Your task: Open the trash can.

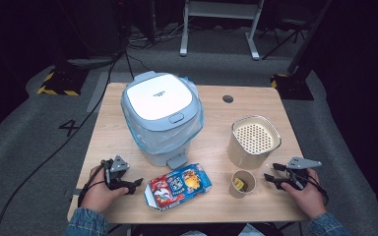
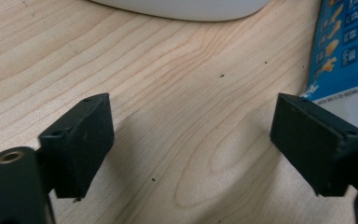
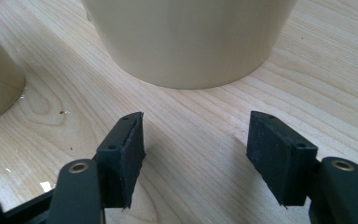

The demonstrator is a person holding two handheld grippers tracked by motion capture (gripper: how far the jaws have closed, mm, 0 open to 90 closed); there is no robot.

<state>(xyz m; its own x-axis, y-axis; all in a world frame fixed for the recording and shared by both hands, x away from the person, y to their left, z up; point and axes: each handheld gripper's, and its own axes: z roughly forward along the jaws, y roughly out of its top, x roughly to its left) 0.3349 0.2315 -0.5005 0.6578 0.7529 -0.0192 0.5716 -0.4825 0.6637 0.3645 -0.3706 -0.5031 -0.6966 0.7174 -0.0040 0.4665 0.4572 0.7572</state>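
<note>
My left gripper (image 1: 137,183) rests low on the wooden table (image 1: 216,118) at the front left, jaws open with only bare wood between them (image 2: 191,135). Just to its right lies a flattened blue and red snack box (image 1: 178,186), whose blue edge (image 2: 345,51) shows beside the jaw. My right gripper (image 1: 270,173) sits at the front right, open and empty (image 3: 196,149). A small paper cup (image 1: 242,183) with something yellow inside stands just left of it. Behind stands a cream container (image 1: 254,141) with a perforated top, seen close as a cream container wall (image 3: 186,42).
A grey-white pedal bin (image 1: 161,114) with a plastic liner and shut lid stands at the table's centre left; its base (image 2: 186,9) is ahead of the left gripper. A round cable hole (image 1: 228,99) is near the back. Cables and desk legs lie on the floor beyond.
</note>
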